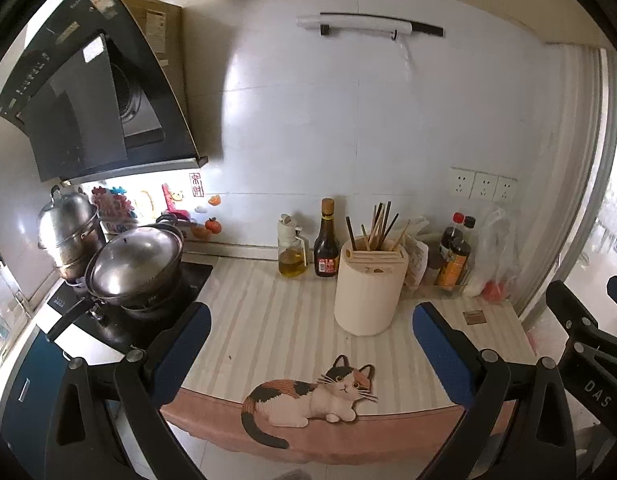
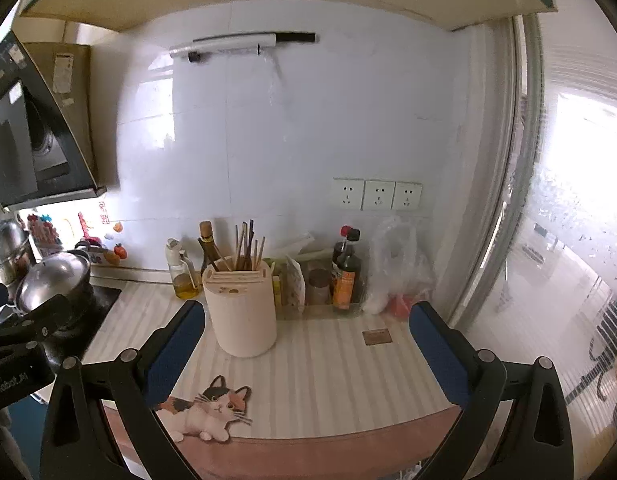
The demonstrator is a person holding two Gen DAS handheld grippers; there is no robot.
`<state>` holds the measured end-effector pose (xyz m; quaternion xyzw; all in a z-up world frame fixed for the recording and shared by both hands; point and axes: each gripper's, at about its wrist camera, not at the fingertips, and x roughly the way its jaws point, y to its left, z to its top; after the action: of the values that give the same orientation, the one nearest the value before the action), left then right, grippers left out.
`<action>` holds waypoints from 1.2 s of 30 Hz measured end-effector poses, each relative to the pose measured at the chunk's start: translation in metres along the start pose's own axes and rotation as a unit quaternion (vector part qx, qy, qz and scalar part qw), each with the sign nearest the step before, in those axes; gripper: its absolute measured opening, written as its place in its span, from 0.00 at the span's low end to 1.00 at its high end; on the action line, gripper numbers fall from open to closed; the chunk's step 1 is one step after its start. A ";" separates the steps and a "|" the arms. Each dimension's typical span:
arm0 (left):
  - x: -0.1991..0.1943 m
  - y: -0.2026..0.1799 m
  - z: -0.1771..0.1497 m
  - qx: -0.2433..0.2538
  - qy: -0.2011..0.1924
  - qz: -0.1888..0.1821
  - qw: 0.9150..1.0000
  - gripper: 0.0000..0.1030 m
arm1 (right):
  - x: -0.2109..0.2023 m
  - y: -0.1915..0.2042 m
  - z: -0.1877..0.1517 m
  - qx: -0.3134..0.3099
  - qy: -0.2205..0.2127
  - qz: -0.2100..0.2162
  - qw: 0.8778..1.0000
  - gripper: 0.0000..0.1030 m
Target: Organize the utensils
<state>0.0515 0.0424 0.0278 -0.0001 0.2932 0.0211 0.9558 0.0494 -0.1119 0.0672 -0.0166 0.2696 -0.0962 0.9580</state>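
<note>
Both grippers hang over the near edge of the counter point(image 1: 268, 312), side by side, and neither one holds anything. The left gripper point(image 1: 310, 324) has its blue-padded fingers point(image 1: 188, 344) spread wide; the right gripper point(image 2: 308, 324) is spread just as wide, its pads point(image 2: 436, 344) bare too.

The chopsticks point(image 1: 378, 226) stand upright in a cream holder point(image 1: 368, 292) toward the back of the counter, their tips fanning out above its slotted top. In the right wrist view the holder point(image 2: 242, 312) sits just ahead of the left finger.

Behind the holder, along the white wall, stand an oil bottle point(image 1: 292, 252) and a dark sauce bottle point(image 1: 326, 246), close together. To the right are more bottles point(image 1: 454, 256) and a plastic bag point(image 1: 496, 252). A lidded wok point(image 1: 136, 256) sits on the stove at the left, with a steel pot point(image 1: 66, 224) behind it. A cat picture point(image 1: 308, 396) lies along the mat's front edge
</note>
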 end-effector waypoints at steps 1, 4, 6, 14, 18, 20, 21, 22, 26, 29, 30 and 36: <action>-0.003 0.000 0.000 0.000 -0.001 0.001 1.000 1.00 | -0.005 -0.001 0.001 -0.002 -0.003 0.002 1.000 1.00; -0.009 0.000 0.002 -0.003 0.002 0.000 1.000 1.00 | -0.015 -0.005 0.004 0.001 -0.008 0.006 1.000 1.00; -0.013 0.000 0.002 -0.001 0.003 -0.003 1.000 1.00 | -0.020 -0.007 0.007 0.002 -0.009 0.007 1.000 1.00; -0.011 -0.010 0.005 0.002 0.026 -0.003 1.000 1.00 | -0.023 -0.016 0.019 -0.003 -0.002 0.007 1.000 1.00; -0.012 -0.014 0.008 0.010 0.026 -0.005 1.000 1.00 | -0.017 -0.016 0.022 -0.011 0.009 0.012 1.000 1.00; -0.013 -0.014 0.010 0.012 0.025 -0.005 1.000 1.00 | -0.016 -0.014 0.024 -0.014 0.011 0.016 1.000 1.00; -0.014 -0.014 0.011 0.010 0.024 -0.005 1.000 1.00 | -0.015 -0.014 0.024 -0.015 0.011 0.016 1.000 1.00; -0.014 -0.014 0.011 0.010 0.024 -0.005 1.000 1.00 | -0.015 -0.013 0.025 -0.016 0.011 0.017 1.000 1.00; -0.016 -0.013 0.014 0.010 0.019 -0.004 1.000 1.00 | -0.016 -0.014 0.027 -0.016 0.009 0.020 1.000 1.00; -0.017 -0.013 0.014 0.010 0.019 -0.003 1.000 1.00 | -0.016 -0.014 0.028 -0.016 0.008 0.020 1.000 1.00; -0.017 -0.013 0.014 0.009 0.019 -0.004 1.000 1.00 | -0.017 -0.014 0.028 -0.016 0.008 0.020 1.000 1.00; -0.019 -0.013 0.015 0.009 0.020 0.000 1.000 1.00 | -0.017 -0.014 0.028 -0.019 0.013 0.020 1.000 1.00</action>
<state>0.0451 0.0291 0.0508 0.0076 0.3121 0.0183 0.9498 0.0470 -0.1231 0.1007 -0.0278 0.2837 -0.0725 0.9558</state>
